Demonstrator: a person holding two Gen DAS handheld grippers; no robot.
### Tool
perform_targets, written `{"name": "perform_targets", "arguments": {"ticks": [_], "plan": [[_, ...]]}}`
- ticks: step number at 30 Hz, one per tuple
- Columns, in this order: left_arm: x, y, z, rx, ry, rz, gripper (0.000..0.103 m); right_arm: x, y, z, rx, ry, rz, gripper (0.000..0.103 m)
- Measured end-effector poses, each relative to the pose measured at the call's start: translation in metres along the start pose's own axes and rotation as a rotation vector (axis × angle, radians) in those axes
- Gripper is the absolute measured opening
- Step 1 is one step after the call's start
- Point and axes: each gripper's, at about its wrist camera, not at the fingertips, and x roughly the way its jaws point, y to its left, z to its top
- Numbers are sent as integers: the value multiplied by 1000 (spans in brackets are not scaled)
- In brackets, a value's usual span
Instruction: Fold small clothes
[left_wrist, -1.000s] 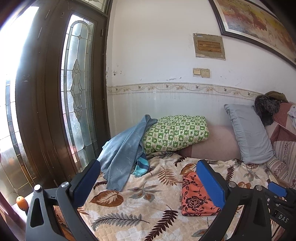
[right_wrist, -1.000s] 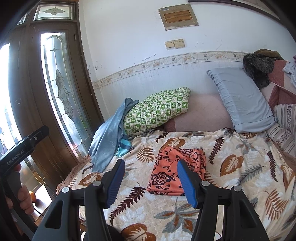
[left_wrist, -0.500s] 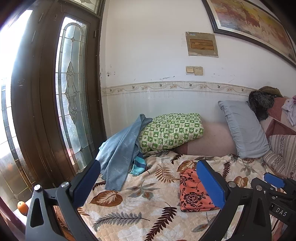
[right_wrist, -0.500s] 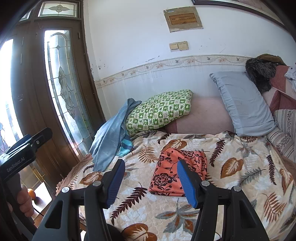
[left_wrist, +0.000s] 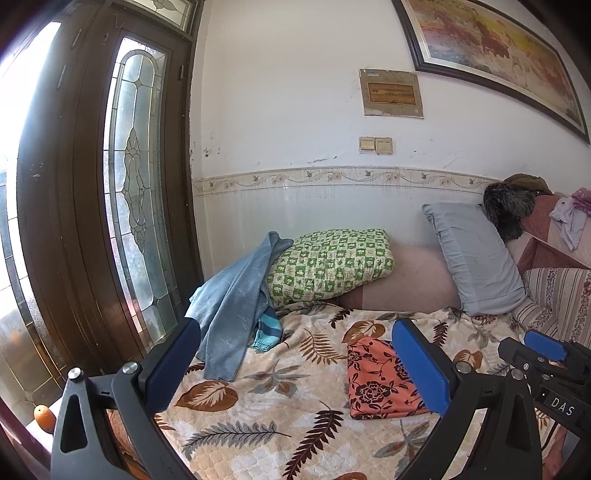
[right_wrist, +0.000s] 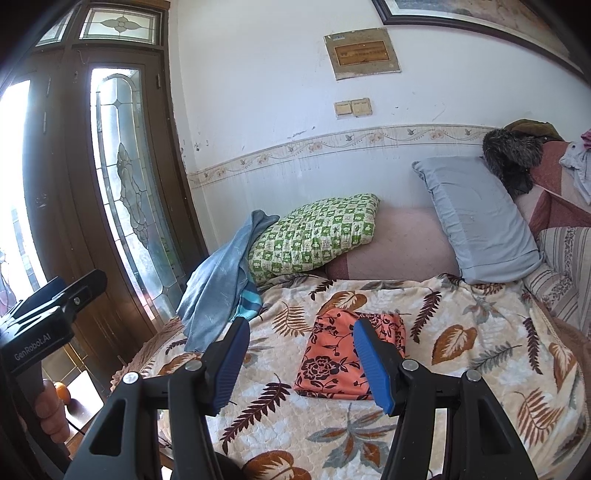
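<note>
leaf-patterned quilted bedspread (right_wrist: 461, 369) carries a folded orange floral garment (right_wrist: 332, 365) lying flat mid-bed — seemingly finished; left gripper (left_wrist: 295, 365) and right gripper (right_wrist: 299, 369) hover wide open, empty, above its near edge.

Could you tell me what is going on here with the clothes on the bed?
A person holds a two-finger gripper in each hand above a bed with a leaf-print blanket. Both the left gripper and the right gripper are open and hold nothing. An orange floral garment lies folded flat on the blanket, touched by neither gripper. A blue garment is draped unfolded over the green checked pillow at the bed's far left, so it looks like the piece left to fold.
</note>
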Motion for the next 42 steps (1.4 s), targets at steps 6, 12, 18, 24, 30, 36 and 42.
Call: {"name": "perform_targets", "arguments": {"ticks": [6, 12, 18, 24, 30, 36, 42], "plan": [[-13, -1, 6, -3, -24, -1, 103, -13, 1, 8, 5, -31, 7, 63], [-19, -8, 10, 24, -17, -4, 103, -21, -2, 14, 21, -58, 25, 64], [-22, -15, 14, 41, -18, 6, 103, -25, -7, 20, 35, -73, 48, 64], [-16, -24, 16, 32, 11, -26, 103, -31, -18, 22, 48, -85, 40, 64], [-9, -34, 16, 42, 22, -36, 103, -31, -33, 24, 82, -82, 34, 64], [5, -40, 17, 42, 41, -56, 103, -26, -38, 26, 83, -72, 16, 64], [17, -40, 16, 44, 54, -72, 103, -17, -39, 30, 101, -70, 16, 64]]}}
